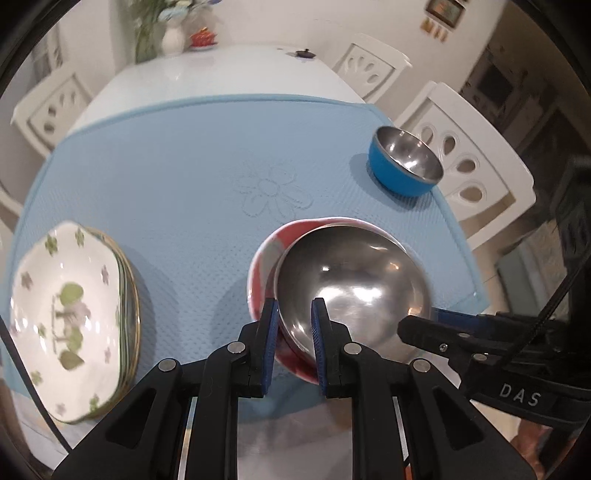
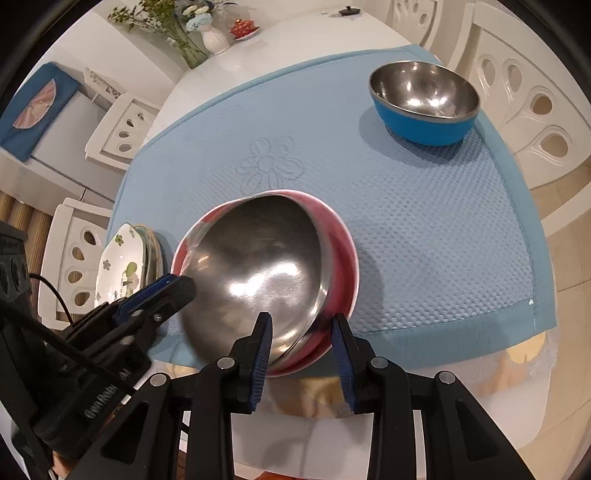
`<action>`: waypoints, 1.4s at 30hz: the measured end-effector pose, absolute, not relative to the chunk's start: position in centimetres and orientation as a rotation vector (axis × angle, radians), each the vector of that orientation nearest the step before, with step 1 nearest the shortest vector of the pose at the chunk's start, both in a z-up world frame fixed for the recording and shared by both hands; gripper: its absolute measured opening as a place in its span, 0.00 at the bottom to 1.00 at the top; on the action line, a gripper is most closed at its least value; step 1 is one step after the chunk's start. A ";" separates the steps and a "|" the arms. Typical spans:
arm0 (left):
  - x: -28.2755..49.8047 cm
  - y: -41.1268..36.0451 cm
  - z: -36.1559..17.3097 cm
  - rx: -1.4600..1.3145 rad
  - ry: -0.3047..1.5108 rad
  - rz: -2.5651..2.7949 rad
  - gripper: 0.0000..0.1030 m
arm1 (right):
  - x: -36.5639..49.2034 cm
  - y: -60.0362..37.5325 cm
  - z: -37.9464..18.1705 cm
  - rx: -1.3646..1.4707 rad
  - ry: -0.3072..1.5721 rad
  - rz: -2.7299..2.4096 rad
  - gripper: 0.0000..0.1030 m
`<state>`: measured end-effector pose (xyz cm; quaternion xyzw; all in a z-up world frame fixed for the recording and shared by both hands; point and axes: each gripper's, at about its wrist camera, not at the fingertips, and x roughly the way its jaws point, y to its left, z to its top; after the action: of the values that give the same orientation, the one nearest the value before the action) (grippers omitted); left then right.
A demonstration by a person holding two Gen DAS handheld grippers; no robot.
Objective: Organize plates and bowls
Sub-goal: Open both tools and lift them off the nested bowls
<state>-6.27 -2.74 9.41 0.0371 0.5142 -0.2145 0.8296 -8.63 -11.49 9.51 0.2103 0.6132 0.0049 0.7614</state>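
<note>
A pink bowl with a steel inside sits tilted at the near edge of the light blue mat. A second pink rim shows around it, as if it rests in another pink bowl. My left gripper is shut on its near rim, one pad inside and one outside. My right gripper grips the pink bowl at another part of the rim, one finger inside and one outside the pink wall. A blue steel-lined bowl stands alone at the far right of the mat.
A stack of white flowered plates lies at the mat's left edge. White chairs surround the white table. A vase and a small red dish stand at the far end.
</note>
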 end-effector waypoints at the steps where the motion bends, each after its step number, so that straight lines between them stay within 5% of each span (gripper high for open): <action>1: -6.3 -2.9 9.5 0.098 1.082 -0.449 0.15 | -8.7 -11.5 9.5 0.459 1.334 0.010 0.31; 16: -7.8 0.4 9.7 0.009 1.076 -0.377 0.15 | -11.1 -10.9 9.2 0.424 1.336 0.021 0.31; 28: -11.2 -0.9 18.8 -0.076 0.920 -0.278 0.15 | -12.6 -12.0 17.6 0.314 1.164 0.214 0.31; 30: -11.9 -2.5 20.8 -0.087 0.888 -0.238 0.20 | -13.3 -12.8 19.1 0.299 1.133 0.251 0.33; 31: -12.1 -3.2 21.3 -0.095 0.880 -0.227 0.30 | -13.7 -13.7 19.8 0.291 1.123 0.265 0.35; 33: -12.7 -5.2 22.5 -0.121 0.876 -0.208 0.32 | -14.9 -15.3 20.8 0.287 1.111 0.270 0.54; 39: -14.7 -11.5 25.1 -0.081 0.860 -0.205 0.33 | -18.8 -22.6 21.7 0.378 1.095 0.260 0.54; 42: -16.3 -13.7 25.4 -0.058 0.847 -0.218 0.43 | -19.8 -25.4 21.5 0.424 1.115 0.257 0.54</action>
<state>-16.28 -13.70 25.40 -0.0280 0.4099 -0.1056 0.9056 -19.78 -25.37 21.48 0.1993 0.5233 0.1205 0.8197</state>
